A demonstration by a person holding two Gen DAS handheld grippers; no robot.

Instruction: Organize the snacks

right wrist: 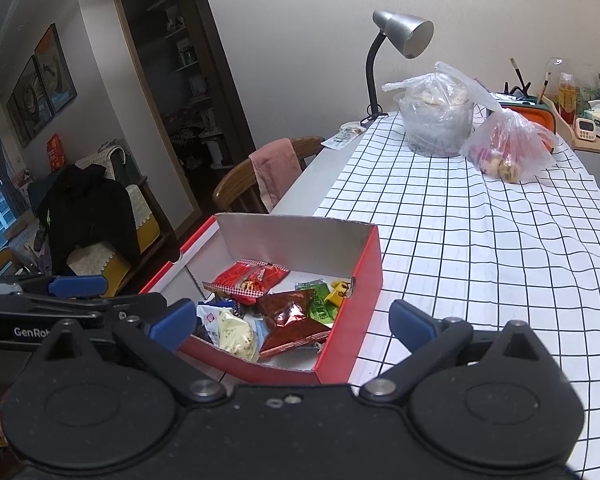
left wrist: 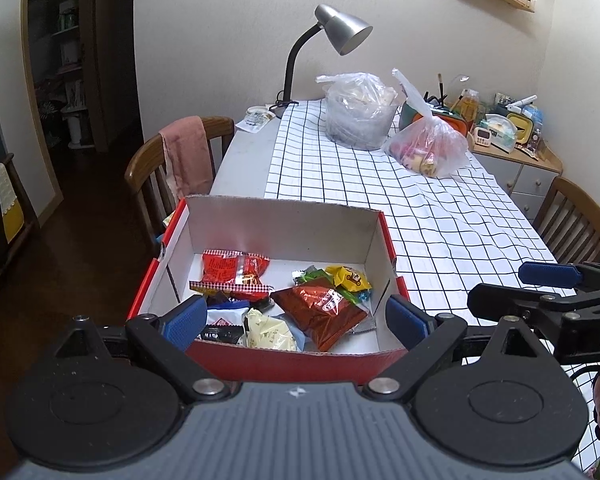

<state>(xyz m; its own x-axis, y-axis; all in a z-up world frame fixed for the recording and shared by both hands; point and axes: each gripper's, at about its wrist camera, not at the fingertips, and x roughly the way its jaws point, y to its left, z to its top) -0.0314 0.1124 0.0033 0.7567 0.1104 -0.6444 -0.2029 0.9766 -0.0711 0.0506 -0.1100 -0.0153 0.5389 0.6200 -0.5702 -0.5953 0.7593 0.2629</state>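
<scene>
- Nearest the lens in each wrist view is that gripper's own black body; the left gripper (left wrist: 296,320) has its blue pads spread wide with nothing between them, and the right gripper (right wrist: 294,322) is likewise spread and empty.
- Just beyond the fingertips sits the red box (left wrist: 288,358), open-topped, white inside, on the near end of the counter (left wrist: 440,216), which carries a grid-pattern cloth.
- The snacks lie loose on the box floor: a red packet (left wrist: 236,274) toward the back left, a dark red foil packet (left wrist: 324,312) in the middle, a pale cream packet (left wrist: 268,330) at the near wall, and a green packet (right wrist: 322,306) and small yellow packet (left wrist: 350,278) toward the right wall.
- The relation that matters: the box lies straight ahead of and below the left gripper, framed between its pads, while from the right gripper it lies ahead and to the left, its right wall nearest.
- The dark red foil packet's long axis runs diagonally, from back left to near right in the left view.
- I judge the left gripper better placed for the cream and red packets, the right for the green and yellow.
- Two plastic bags (left wrist: 430,148) stand well apart at the far end, by a lamp (left wrist: 340,30).
</scene>
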